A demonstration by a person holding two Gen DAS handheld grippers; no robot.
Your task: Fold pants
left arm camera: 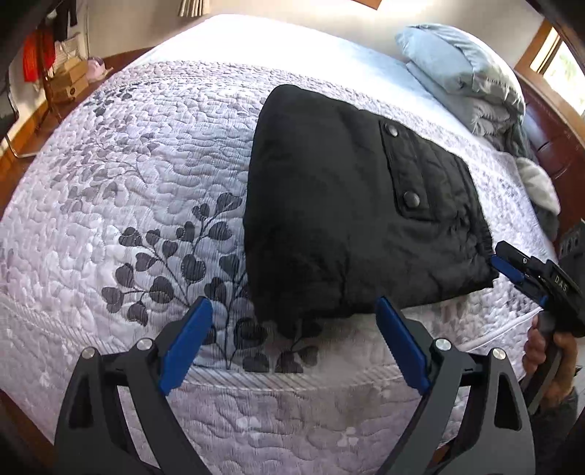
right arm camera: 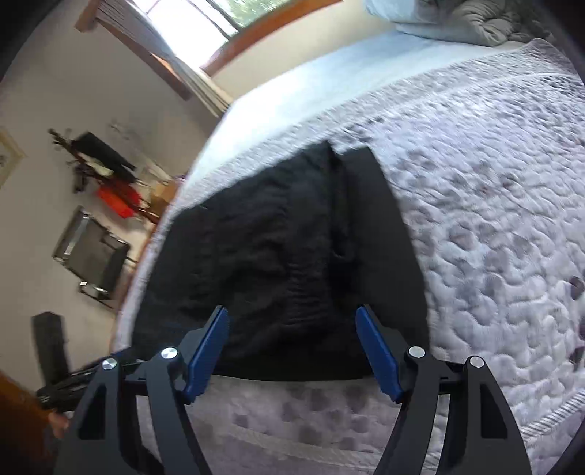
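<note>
Black pants [left arm camera: 351, 204], folded into a compact bundle, lie on the quilted bed [left arm camera: 139, 190] near its front edge. Left tongs [left arm camera: 292, 341]: spread wide, empty, hovering before the bundle. Right tongs [right arm camera: 292, 350]: likewise wide apart, holding nothing, at the bundle's near edge. Left view alone shows the snap-buttoned pocket and the grey pillow [left arm camera: 460, 73]; right view alone shows the window [right arm camera: 204, 29].

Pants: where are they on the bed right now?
The black pants lie folded on the quilt near the bed's front edge, just ahead of the open left gripper, with the right gripper at their right edge.
</note>
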